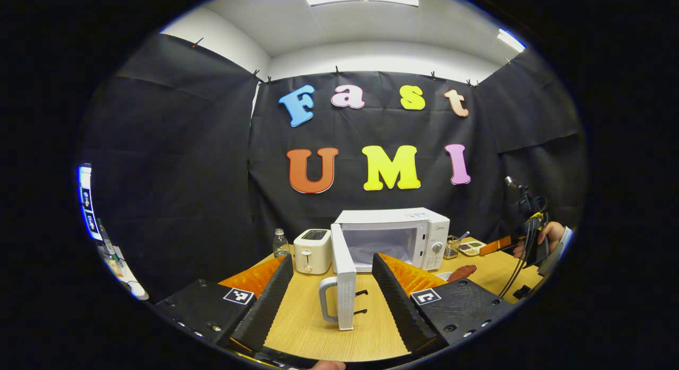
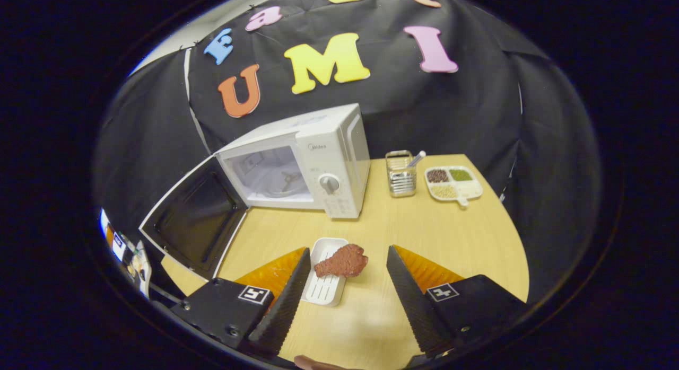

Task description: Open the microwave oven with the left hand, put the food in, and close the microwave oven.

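White box-shaped microwave oven (image 2: 318, 163): a small grey brand mark (image 2: 317, 146) is sitting at the top of its control panel, too small to be read with certainty. The print around the dial is blurring out in both views. Left tool (image 1: 332, 256) and right tool (image 2: 348, 249): each body is carrying square black-and-white coded markers (image 1: 237, 296) (image 2: 253, 294), patterns rather than words.

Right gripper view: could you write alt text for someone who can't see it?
The open right tool hovers over a chicken drumstick lying on a small white tray on a wooden table. Behind stands a white microwave, its door swung wide open.
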Available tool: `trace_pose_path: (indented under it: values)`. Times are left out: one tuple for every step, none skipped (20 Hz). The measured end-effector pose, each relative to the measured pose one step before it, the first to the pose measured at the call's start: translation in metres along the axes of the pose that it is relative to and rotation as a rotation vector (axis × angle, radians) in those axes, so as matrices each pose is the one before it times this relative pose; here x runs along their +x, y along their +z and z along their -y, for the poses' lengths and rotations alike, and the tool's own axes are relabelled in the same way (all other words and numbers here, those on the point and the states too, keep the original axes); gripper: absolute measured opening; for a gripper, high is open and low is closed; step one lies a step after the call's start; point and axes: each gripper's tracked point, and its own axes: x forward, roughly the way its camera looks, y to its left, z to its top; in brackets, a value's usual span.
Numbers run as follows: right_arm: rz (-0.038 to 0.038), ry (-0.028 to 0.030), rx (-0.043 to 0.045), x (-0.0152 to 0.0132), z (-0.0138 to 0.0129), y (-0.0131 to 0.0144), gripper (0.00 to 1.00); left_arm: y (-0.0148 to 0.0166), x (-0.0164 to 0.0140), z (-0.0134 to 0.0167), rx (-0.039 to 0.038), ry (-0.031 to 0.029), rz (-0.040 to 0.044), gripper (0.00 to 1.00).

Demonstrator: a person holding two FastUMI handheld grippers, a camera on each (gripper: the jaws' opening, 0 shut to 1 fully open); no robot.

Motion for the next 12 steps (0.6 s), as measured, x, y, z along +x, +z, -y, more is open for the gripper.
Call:
trace_pose_path:
  values:
    - [-0.06182, 0.05509, 0.0389, 0.01045, -0.00036, -0.00637, 0.78, 0.00538, -0.00115, 0.00048, -0.00343, 0.00301, 0.01635, 0.92]
    - [-0.03868, 0.04339, 0.0393, 0.00966, 0.00219, 0.00063, 0.87, 0.00435, -0.00266, 0.00076, -0.00433, 0.00301, 0.01451, 0.92]
    - [-0.02608, 0.02599, 0.03305, 0.00836, 0.00453, -0.00018, 0.84, 0.0013, -0.00146, 0.00148, -0.00369, 0.00064, 0.00785, 0.92]
    - [-0.01904, 0.01899, 0.02572, 0.00512, 0.00593, -0.00202, 0.69, 0.00213, 0.00066, 0.00184, -0.00095, -0.00209, 0.00663, 0.92]
    - [-0.01576, 0.015, 0.02241, 0.00615, 0.00574, 0.0001, 0.65, 0.00034, 0.00037, 0.00091, 0.00581, -0.00286, 0.0001, 0.92]
    - [-0.01617, 0.0152, 0.01904, 0.00667, 0.00347, -0.00042, 0.64, -0.00061, 0.00076, -0.00137, 0.007, 0.00726, 0.0021, 0.92]
    - [-0.01816, 0.02402, 0.01308, 0.0062, 0.00078, -0.00076, 0.6, -0.00207, 0.00249, -0.00214, 0.00255, 0.00918, -0.00753, 0.92]
    - [-0.01951, 0.0189, 0.01103, 0.005, -0.0011, -0.00341, 0.71, -0.00479, 0.00132, 0.00044, 0.00268, -0.00015, -0.01739, 0.92]
    - [-0.01513, 0.01515, 0.00839, 0.00436, 0.00058, -0.001, 0.54, -0.0062, 0.00161, 0.00152, 0.00032, -0.00117, -0.01815, 0.92]
    - [0.00284, 0.00936, 0.01232, 0.00287, 0.00021, -0.00044, 0.5, -0.00247, 0.00071, -0.00095, -0.0029, 0.00575, -0.01127, 0.92]
    - [0.00808, 0.00542, 0.00689, 0.00211, 0.00006, 0.00192, 0.39, 0.00098, 0.00063, -0.00064, -0.0049, 0.00022, -0.0015, 0.92]
    - [0.01293, 0.01157, 0.02331, -0.00294, -0.00485, 0.00171, 0.26, -0.00043, 0.00068, 0.00113, -0.00568, -0.00491, 0.00368, 0.92]
